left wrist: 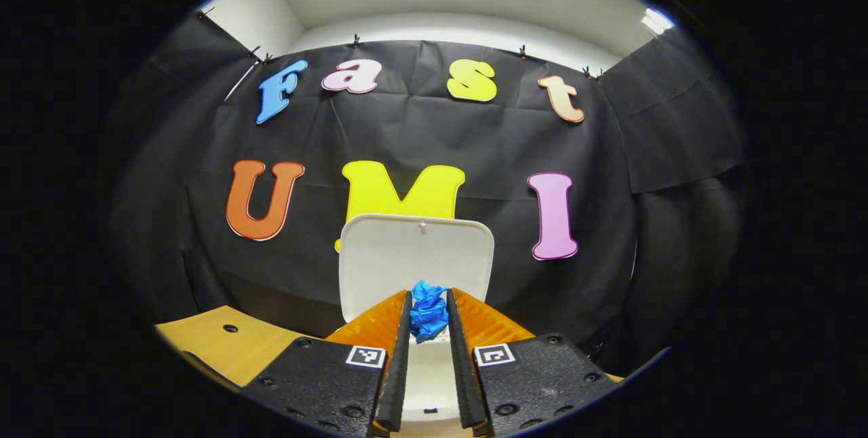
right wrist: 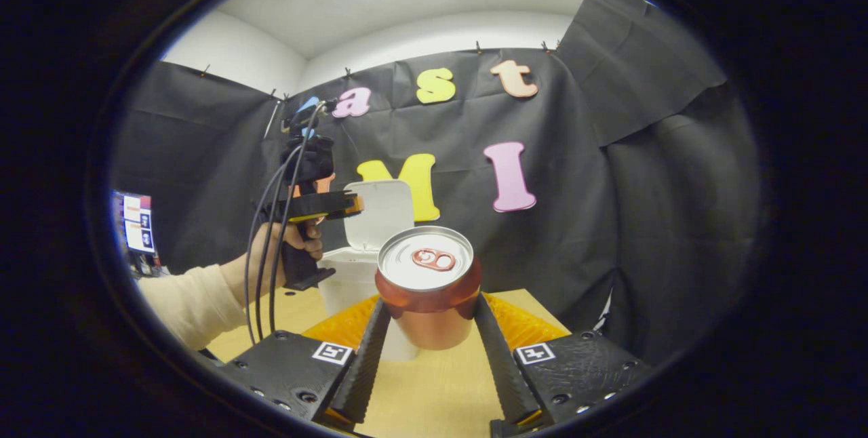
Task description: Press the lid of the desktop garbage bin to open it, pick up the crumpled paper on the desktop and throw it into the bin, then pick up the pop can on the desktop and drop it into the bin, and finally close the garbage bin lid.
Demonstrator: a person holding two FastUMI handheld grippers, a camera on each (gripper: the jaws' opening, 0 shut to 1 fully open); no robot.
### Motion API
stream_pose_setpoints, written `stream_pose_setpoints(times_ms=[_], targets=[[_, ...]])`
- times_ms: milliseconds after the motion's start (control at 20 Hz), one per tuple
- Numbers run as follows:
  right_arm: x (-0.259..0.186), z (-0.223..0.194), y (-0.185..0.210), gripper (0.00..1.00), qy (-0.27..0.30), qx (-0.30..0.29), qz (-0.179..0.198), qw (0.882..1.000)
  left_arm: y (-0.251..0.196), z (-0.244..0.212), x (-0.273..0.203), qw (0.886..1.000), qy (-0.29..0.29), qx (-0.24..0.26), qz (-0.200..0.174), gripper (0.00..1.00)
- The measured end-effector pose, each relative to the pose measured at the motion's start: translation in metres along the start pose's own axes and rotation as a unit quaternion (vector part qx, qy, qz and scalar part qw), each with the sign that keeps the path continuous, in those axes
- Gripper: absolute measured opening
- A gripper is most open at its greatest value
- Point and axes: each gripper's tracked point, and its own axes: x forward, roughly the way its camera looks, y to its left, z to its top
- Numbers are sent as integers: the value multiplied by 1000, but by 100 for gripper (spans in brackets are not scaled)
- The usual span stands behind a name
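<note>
Black-draped booth, pale wall and ceiling lights above, a wooden desktop below.

Left gripper clamped on the crumpled paper, both fingers pressing its sides, the blue wad pinched near the tips. Held high and level, straight in front of the raised bin lid, with the white bin visible down between the fingers. Judged to be carried there so the paper can fall into the opening once the fingers part. Seen from the right gripper view, the same left gripper gripped by a hand in a pale sleeve, its tips reaching over the bin, lid upright behind them. Cables trailing down from the handle.

Right gripper low over the desktop, fingers set either side of the pop can, which stands upright between them, pull tab on top. Fingers close against the can's sides, but real pressing contact not clear from this angle, so grip uncertain. Can just ahead of the bin's right side, near enough for a short carry. Probably positioned early so the can follows straight after the paper.

Paper drop appears to be the step in hand; can and lid closing still to do.
</note>
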Motion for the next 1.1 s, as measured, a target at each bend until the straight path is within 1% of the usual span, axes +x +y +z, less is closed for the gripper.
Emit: stream_pose_setpoints(times_ms=[50, 100, 150, 300, 500, 600, 650, 700, 750, 800, 850, 900, 950, 1000, 1050, 1100], targets=[[1, -1, 0, 72, 2, 0, 3, 1000, 2, -9, 8, 1000, 11, 8, 5, 34], [0, -3, 0, 72, 4, -1, 6, 1000, 1, -20, 12, 1000, 23, 14, 9, 39], [1, -2, 0, 72, 4, -1, 7, 1000, 1, -27, 15, 999, 32, 18, 11, 34], [5, -4, -5, 72, 5, 3, 5, 1000, 6, -39, 20, 998, 44, 27, 19, 34], [7, -7, -6, 72, 9, 5, 2, 1000, 4, -40, 19, 999, 44, 28, 13, 35], [9, -7, -7, 72, 8, 4, 1, 1000, 0, -42, 18, 998, 48, 27, 2, 37], [9, -7, -6, 72, 7, 2, 4, 1000, -5, -46, 17, 998, 54, 25, -12, 31], [9, -8, -5, 73, 6, 0, 6, 1000, -7, -46, 13, 998, 55, 21, -22, 45], [9, -7, -7, 72, 5, 5, 3, 1000, -12, -48, 10, 997, 62, 18, -38, 47], [10, -7, -7, 72, 2, 12, 1, 1000, -22, -54, 6, 995, 73, 18, -62, 61], [11, -6, -5, 72, 1, 17, 4, 1000, -28, -56, -1, 994, 74, 31, -79, 75], [10, -7, -3, 72, 0, 18, 7, 1000, -25, -55, -6, 993, 68, 53, -77, 99], [12, -8, -1, 72, 1, 17, 8, 1000, -22, -55, -13, 993, 64, 71, -75, 99], [14, -11, -3, 72, 3, 14, 5, 1000, -25, -59, -19, 991, 64, 80, -82, 98], [15, -13, -5, 72, 5, 11, 1, 1000, -25, -63, -28, 991, 66, 81, -87, 98], [18, -16, -5, 72, 8, 9, -2, 1000, -22, -64, -39, 991, 62, 82, -84, 98]])
